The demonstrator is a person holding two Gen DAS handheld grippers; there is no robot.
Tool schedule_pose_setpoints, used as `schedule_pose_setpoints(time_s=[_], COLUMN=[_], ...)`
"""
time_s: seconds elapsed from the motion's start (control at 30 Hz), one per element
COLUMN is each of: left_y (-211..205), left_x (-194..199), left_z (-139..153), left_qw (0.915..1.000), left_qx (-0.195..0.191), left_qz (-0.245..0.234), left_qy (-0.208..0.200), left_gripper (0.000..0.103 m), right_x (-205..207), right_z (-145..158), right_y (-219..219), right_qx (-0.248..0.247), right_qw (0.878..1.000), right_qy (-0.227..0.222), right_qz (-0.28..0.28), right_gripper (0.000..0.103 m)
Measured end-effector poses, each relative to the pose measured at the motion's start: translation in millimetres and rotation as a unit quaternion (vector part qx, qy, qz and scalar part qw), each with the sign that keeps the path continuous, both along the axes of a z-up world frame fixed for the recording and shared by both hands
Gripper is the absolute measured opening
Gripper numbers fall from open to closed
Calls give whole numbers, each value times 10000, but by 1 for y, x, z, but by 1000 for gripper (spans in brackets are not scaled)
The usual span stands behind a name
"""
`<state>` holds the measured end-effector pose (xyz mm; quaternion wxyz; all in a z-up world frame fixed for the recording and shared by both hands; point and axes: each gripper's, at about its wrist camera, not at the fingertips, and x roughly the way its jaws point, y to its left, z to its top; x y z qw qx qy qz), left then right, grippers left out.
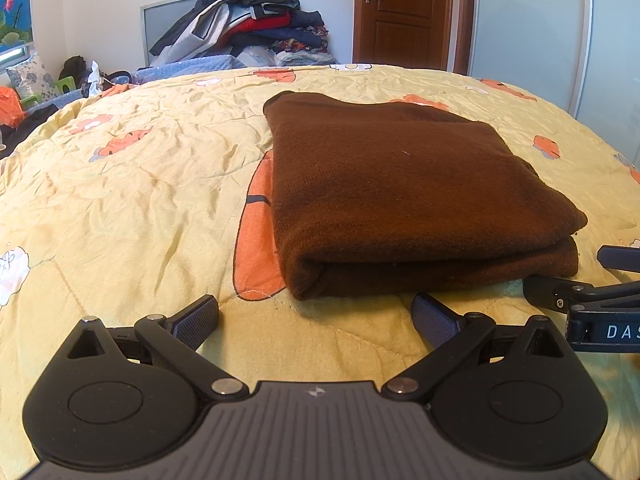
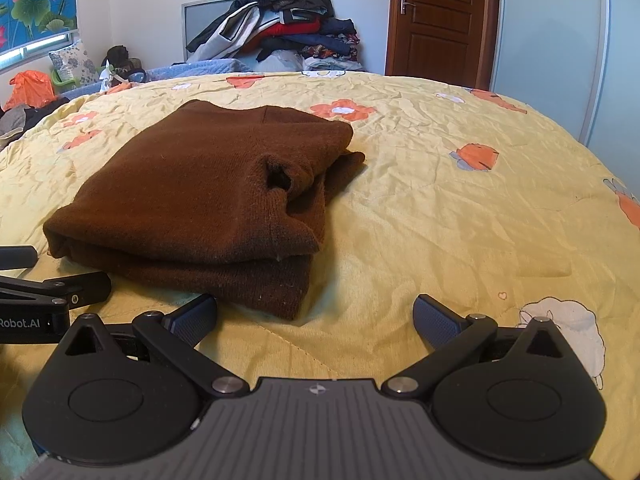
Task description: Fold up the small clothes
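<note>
While both jaws stand spread w/ nothing between them, the left tool (image 1: pixel 316 316) and right tool (image 2: pixel 316 316) sit low over the yellow quilt (image 2: pixel 460 216). Folded brown sweater (image 1: pixel 404 184) lies at 12 o'clock from left tool, 11 o'clock from right. Clothes pile (image 2: pixel 288 24) far back, 12 o'clock.

Plain dark-brown sweater (image 1: pixel 400 184) — yellow quilt (image 1: pixel 140 200) with orange flowers, white sheep.

Both wrist views: low over the bed's (image 1: pixel 120 200) near edge, facing the far wall; shared brown folded garment (image 1: pixel 400 184), close.
</note>
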<state>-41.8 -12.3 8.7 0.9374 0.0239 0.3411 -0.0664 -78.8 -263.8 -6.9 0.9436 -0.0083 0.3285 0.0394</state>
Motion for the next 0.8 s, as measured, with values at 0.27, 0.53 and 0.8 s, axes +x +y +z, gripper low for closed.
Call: schedule_pose_setpoints(time_s=[0.27,0.53,0.8], left_y=[0,0,0], left_x=[0,0,0], left_z=[0,0,0], left_qw=[10000,10000,10000], left_qx=[0,1,0], left_qz=[-1,-1,-2], left_qy=[0,-1,-1], left_gripper=[103,103,103], right_x=[0,0,-1], right_z=[0,0,0], right_y=[0,0,1], right_qx=[-1,5,41], right_qw=[10000,10000,10000], right_qy=[-1,-4,-18], right_qz=[0,0,-17], right_gripper=[103,103,103])
